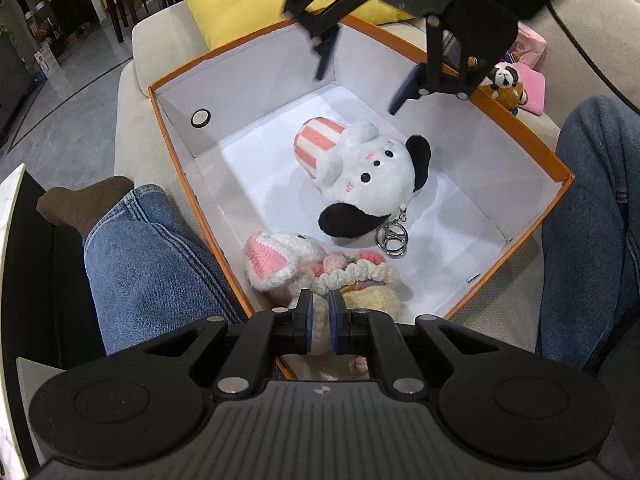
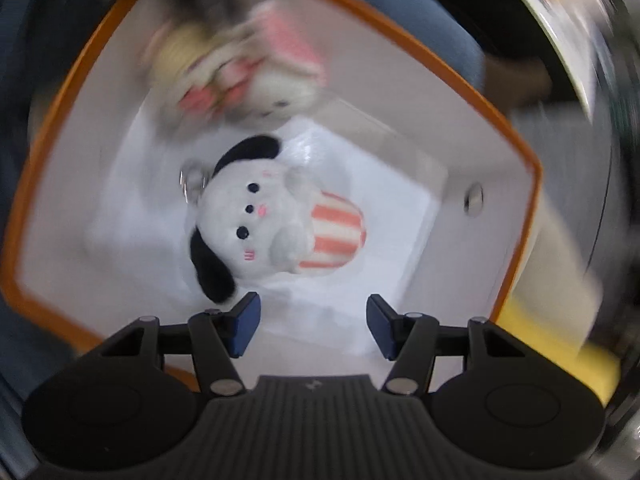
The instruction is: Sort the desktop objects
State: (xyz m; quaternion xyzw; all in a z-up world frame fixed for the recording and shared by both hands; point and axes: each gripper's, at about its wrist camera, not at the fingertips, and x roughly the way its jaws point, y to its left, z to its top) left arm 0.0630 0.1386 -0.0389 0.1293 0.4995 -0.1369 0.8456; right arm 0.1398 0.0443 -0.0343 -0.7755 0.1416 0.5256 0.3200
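Note:
An orange box with white inner walls (image 1: 176, 136) stands open on a beige sofa. On its floor lies a white dog plush (image 1: 360, 168) with black ears, a pink-striped cup and a metal keyring (image 1: 390, 238). At the box's near corner my left gripper (image 1: 320, 300) is shut on a cream and pink crochet bunny (image 1: 288, 264). My right gripper (image 1: 357, 92) hovers over the box's far side, open, with nothing between its fingers. The right wrist view looks down past that gripper (image 2: 312, 308) at the dog plush (image 2: 256, 224); the crochet bunny (image 2: 240, 72) is blurred beyond it, inside the orange rim (image 2: 532, 184).
A person's legs in blue jeans (image 1: 152, 264) (image 1: 592, 220) flank the box. A yellow cushion (image 1: 240, 0) lies behind it. At the back right a small brown and white plush (image 1: 506, 84) rests on a pink pouch (image 1: 534, 88).

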